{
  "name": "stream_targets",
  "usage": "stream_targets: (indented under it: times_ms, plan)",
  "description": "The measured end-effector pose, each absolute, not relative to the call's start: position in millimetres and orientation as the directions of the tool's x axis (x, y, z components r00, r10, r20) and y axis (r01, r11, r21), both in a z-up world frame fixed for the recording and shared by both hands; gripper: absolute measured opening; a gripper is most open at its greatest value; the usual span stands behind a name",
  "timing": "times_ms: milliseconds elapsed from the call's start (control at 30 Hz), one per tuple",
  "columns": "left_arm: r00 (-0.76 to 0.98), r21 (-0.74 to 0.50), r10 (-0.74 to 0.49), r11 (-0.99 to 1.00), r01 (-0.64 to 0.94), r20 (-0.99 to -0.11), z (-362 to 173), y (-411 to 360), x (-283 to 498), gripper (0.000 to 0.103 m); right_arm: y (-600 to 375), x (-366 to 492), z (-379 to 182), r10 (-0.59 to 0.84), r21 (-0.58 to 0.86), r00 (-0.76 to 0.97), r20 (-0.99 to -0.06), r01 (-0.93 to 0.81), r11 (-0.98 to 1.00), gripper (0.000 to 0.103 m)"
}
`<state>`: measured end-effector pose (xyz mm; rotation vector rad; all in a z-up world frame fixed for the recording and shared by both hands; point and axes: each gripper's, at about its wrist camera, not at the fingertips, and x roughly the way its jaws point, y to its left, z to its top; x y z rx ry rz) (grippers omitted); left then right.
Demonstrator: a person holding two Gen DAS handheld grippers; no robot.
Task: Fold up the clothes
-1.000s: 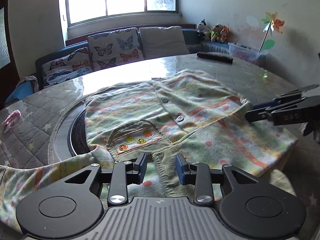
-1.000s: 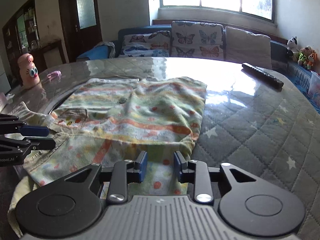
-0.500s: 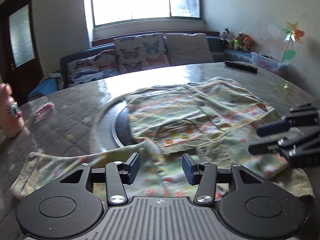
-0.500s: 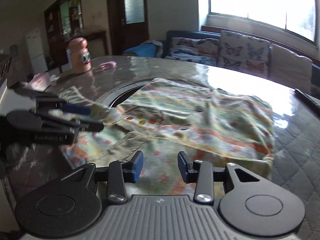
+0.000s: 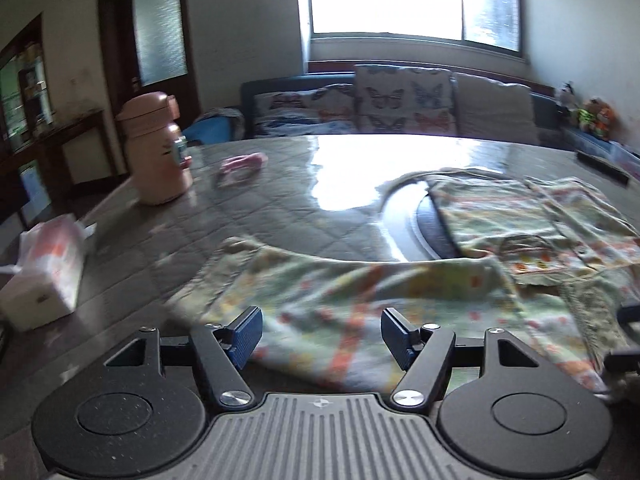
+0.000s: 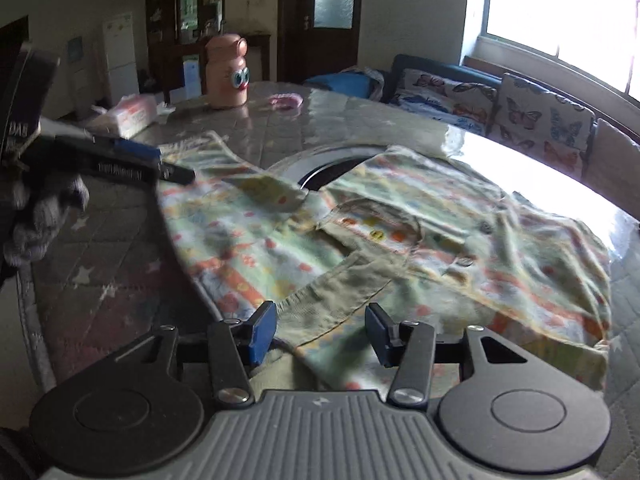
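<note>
A child's green and orange patterned cardigan (image 5: 500, 232) lies flat on the round table, buttons and small pocket facing up. One sleeve (image 5: 340, 292) stretches out to the left, just beyond my left gripper (image 5: 322, 332), which is open and empty above it. In the right wrist view the cardigan (image 6: 400, 240) fills the middle, its ribbed hem near my right gripper (image 6: 320, 332), which is open and empty. The left gripper (image 6: 156, 160) shows there at the left, over the sleeve's end.
A pink bottle (image 5: 156, 152) with cartoon eyes, a pink clip (image 5: 240, 166) and a tissue pack (image 5: 44, 272) sit on the table's left side. A round metal inset (image 5: 416, 224) lies partly under the cardigan. A sofa with butterfly cushions (image 5: 400, 100) stands behind the table.
Both grippers have swung left and opened wider. The left one now faces the outstretched sleeve; the right one now faces the cardigan's hem and the left side of the table.
</note>
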<state>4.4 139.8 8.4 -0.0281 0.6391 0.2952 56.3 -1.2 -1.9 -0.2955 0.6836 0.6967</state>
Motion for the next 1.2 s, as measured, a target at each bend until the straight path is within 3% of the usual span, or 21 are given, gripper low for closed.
stream_targets:
  times_ms: [267,500,600,667,833,1033,1200]
  plan:
    - [0.724,0.05,0.37,0.905,-0.422,-0.582,11,183,2,0.067,-4,53,0,0.485,-0.031,0.568,-0.665,-0.67,0.742,0.052]
    - [0.689,0.012,0.382,0.879,-0.476,-0.616,4,203,11,0.058,-11,50,4,0.486,-0.019,0.577,-0.657,-0.657,0.754,0.052]
    - [0.678,-0.023,0.366,0.871,-0.491,-0.637,-2,210,14,0.045,-15,49,6,0.486,-0.012,0.582,-0.652,-0.649,0.761,0.052]
    - [0.682,-0.037,0.362,0.868,-0.496,-0.635,-4,211,12,0.042,-18,48,7,0.486,-0.006,0.587,-0.648,-0.641,0.767,0.052]
    - [0.697,-0.072,0.34,0.869,-0.489,-0.631,0,213,8,0.012,-26,47,10,0.485,0.009,0.599,-0.638,-0.623,0.782,0.052]
    - [0.766,-0.123,0.285,0.896,-0.426,-0.576,25,190,1,0.01,-40,47,14,0.48,0.046,0.617,-0.624,-0.584,0.811,0.052]
    - [0.844,-0.163,0.137,0.953,-0.255,-0.519,52,142,2,0.009,-61,49,19,0.462,0.078,0.651,-0.602,-0.527,0.846,0.052]
